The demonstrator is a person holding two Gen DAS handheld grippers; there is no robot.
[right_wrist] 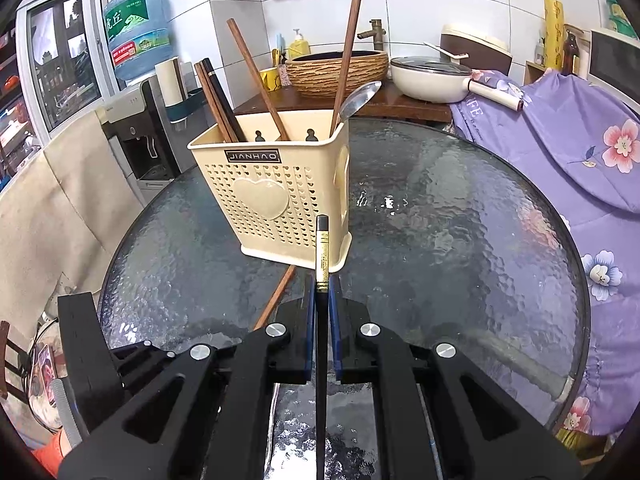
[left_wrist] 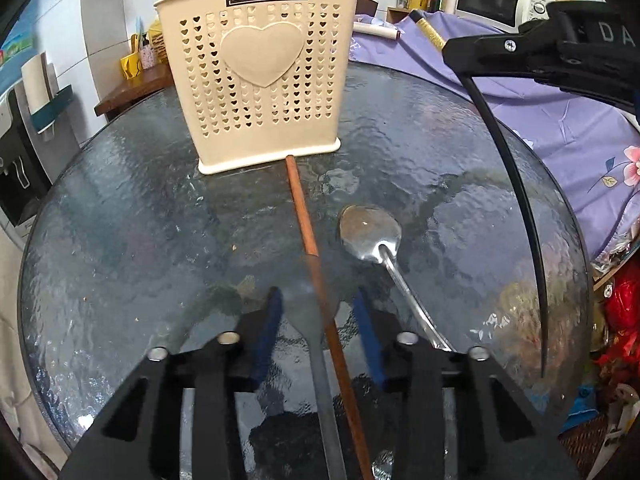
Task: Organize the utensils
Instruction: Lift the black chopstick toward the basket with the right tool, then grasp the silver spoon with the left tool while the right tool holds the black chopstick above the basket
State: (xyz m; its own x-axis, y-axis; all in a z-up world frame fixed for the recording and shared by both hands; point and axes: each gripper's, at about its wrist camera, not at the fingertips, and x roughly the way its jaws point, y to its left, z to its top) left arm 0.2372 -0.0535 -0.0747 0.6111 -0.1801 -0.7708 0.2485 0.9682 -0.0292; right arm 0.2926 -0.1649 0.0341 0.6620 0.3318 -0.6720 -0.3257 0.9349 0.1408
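A cream perforated utensil holder (left_wrist: 256,80) stands at the far side of the round glass table (left_wrist: 120,220). It holds several chopsticks and a spoon (right_wrist: 360,100). A brown chopstick (left_wrist: 300,200) lies on the glass, running from the holder's base to between the blue pads of my left gripper (left_wrist: 318,300). Those jaws stand apart, and the pads do not touch the chopstick. A metal spoon (left_wrist: 370,232) lies just right of it. My right gripper (right_wrist: 322,292) is shut on a black chopstick (right_wrist: 322,240) with a gold band, held above the table in front of the holder (right_wrist: 272,196).
A purple floral cloth (right_wrist: 560,152) covers something beyond the table's right edge. Behind the table a wooden counter carries a woven basin (right_wrist: 336,68) and a white pan (right_wrist: 432,76). A water dispenser (right_wrist: 136,120) stands at the left.
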